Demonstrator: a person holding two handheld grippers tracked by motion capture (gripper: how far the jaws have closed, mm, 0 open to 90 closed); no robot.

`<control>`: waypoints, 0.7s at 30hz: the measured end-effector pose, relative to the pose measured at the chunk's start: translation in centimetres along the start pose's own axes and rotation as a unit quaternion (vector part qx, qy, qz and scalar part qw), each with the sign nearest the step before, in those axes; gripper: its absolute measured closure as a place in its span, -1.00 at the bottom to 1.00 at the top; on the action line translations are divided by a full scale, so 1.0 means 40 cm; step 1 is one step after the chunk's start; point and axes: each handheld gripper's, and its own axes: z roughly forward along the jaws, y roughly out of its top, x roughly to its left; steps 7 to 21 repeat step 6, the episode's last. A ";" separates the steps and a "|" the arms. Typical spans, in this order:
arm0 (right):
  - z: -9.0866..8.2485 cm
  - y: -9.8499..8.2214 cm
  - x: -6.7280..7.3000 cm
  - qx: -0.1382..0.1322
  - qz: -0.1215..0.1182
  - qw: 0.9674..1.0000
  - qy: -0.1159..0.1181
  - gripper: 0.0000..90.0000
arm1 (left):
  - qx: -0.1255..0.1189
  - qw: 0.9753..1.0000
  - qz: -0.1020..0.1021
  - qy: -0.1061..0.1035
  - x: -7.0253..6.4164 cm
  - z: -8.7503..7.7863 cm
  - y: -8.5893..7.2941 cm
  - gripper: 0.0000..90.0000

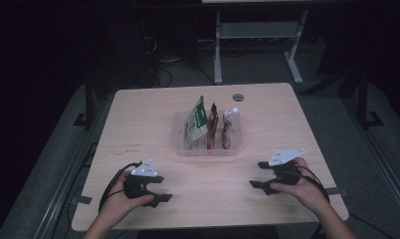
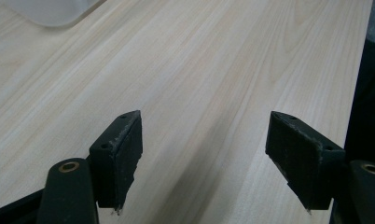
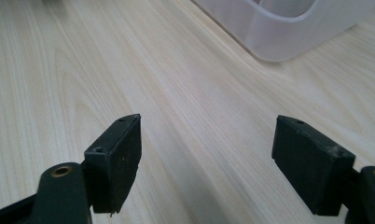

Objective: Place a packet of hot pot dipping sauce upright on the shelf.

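Both grippers, left and right, rest jaws spread, pointing inward beside the upright-packet tray.

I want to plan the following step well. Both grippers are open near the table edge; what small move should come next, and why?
Probably bring the right gripper forward toward the clear plastic tray, where three snack packets stand upright. Both it and the left gripper have open jaws with nothing between them, low over the bare light wooden table, and the tray's corner lies just ahead in the right gripper view.
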 end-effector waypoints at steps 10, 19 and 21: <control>-0.006 0.003 -0.002 -0.010 -0.005 1.000 0.001 -0.50 | -0.002 1.000 -0.001 0.001 0.002 0.002 0.000 -0.40; -0.006 0.003 -0.002 -0.010 -0.005 1.000 0.001 -0.50 | -0.002 1.000 -0.001 0.001 0.002 0.002 0.000 -0.40; -0.006 0.003 -0.002 -0.010 -0.005 1.000 0.001 -0.50 | -0.002 1.000 -0.001 0.001 0.002 0.002 0.000 -0.40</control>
